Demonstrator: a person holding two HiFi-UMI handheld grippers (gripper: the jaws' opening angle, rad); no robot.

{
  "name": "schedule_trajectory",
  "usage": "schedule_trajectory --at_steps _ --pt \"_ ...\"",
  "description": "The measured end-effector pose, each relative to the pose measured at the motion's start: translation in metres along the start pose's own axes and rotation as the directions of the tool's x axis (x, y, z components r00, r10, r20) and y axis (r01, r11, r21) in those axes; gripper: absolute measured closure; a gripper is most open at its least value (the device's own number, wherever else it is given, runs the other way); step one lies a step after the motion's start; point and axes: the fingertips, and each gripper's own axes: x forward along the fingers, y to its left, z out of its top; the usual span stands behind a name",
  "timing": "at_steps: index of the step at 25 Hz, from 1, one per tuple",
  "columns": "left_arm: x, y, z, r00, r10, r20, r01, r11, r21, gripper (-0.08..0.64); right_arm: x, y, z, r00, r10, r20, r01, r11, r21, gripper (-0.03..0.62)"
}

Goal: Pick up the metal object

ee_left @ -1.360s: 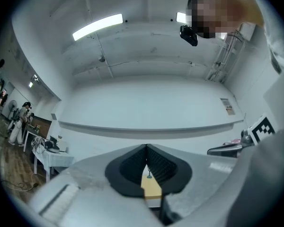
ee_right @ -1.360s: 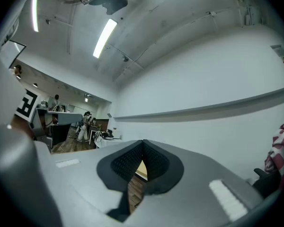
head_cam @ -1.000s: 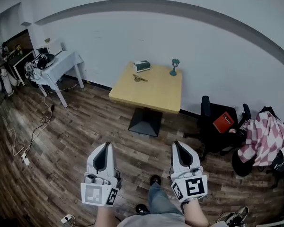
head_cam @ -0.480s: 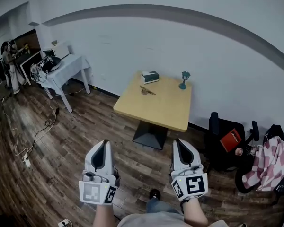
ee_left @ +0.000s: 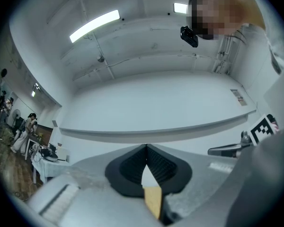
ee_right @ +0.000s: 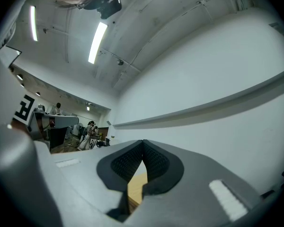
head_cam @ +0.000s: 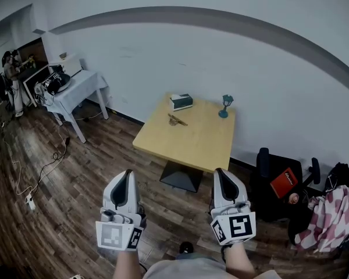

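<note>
A small brownish metal object (head_cam: 175, 120) lies on the yellow square table (head_cam: 192, 144), near its far left part. Both grippers hang over the wooden floor, well short of the table's near edge. My left gripper (head_cam: 128, 172) is shut with nothing in it, and so is my right gripper (head_cam: 220, 171). In the left gripper view the jaws meet at the tip (ee_left: 146, 147), and a sliver of the yellow table (ee_left: 153, 201) shows through the gap below. The right gripper view shows the same: tips touching (ee_right: 143, 142), table (ee_right: 137, 188) behind them.
A tissue box (head_cam: 181, 102) and a small teal lamp figure (head_cam: 224, 105) stand at the table's far edge. A white side table (head_cam: 75, 89) stands at the left, with cables (head_cam: 32, 179) on the floor. A black chair with a red book (head_cam: 282, 182) and a checked cloth (head_cam: 331, 214) are at the right.
Both grippers have moved forward toward the yellow table, which now sits nearer and more central in the head view. Their jaws have stayed shut.
</note>
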Motion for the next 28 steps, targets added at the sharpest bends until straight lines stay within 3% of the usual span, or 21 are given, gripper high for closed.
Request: schedule_trajectory --at_steps 10,19,28 --pt "0.06 -0.023 -0.016 1.0 -0.013 0.025 0.013 1.0 0.01 0.557 0.032 -0.047 -0.013 1.0 0.022 -0.002 -0.022 1.0 -0.015 0.591" --pt "0.071 -0.015 -0.038 1.0 0.02 -0.019 -0.02 1.0 -0.008 0.557 0.047 -0.059 -0.032 0.999 0.037 -0.021 -0.037 0.999 0.014 0.591" --pt "0.116 -0.002 -0.06 1.0 -0.03 -0.005 0.029 0.999 -0.036 0.557 0.083 -0.078 -0.047 0.999 -0.015 -0.032 0.015 1.0 0.005 0.591"
